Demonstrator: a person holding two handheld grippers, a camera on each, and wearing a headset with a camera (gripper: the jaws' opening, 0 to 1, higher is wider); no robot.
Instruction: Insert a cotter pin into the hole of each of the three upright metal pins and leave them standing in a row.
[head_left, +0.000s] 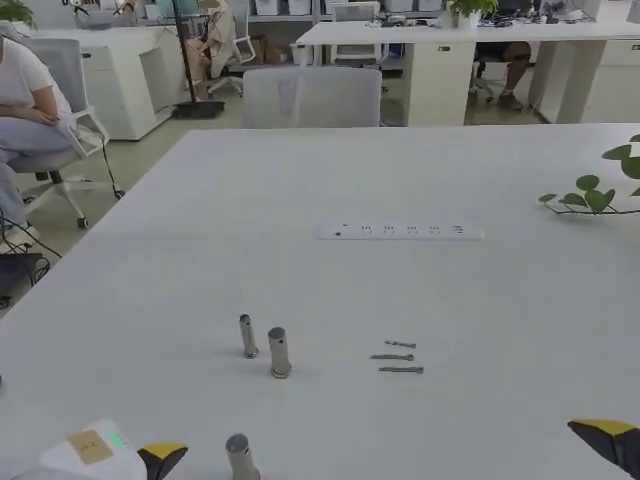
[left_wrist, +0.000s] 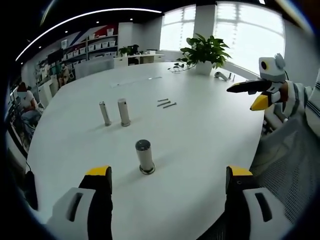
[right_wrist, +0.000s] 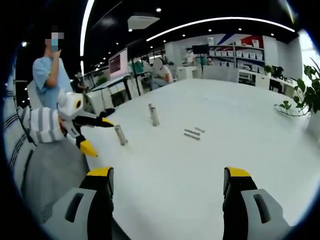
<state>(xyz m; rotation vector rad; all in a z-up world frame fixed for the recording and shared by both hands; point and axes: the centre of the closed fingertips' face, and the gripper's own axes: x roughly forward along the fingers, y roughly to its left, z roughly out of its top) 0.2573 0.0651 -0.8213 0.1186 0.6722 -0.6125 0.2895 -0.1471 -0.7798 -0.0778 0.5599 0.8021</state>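
Cylindrical metal pins (head_left: 279, 352), thin cotter pins (head_left: 392, 357) — left gripper (left_wrist: 168, 173), right gripper (right_wrist: 167, 173) fingers apart

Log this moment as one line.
left gripper open | right gripper open | three metal pins upright | three cotter pins loose on table | nothing held

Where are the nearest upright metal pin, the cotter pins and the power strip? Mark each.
nearest upright metal pin (left_wrist: 144, 159): left gripper view, middle of its shaft.
cotter pins (head_left: 392, 357): head view, on the middle one of the three.
power strip (head_left: 400, 231): head view, centre of its top face.
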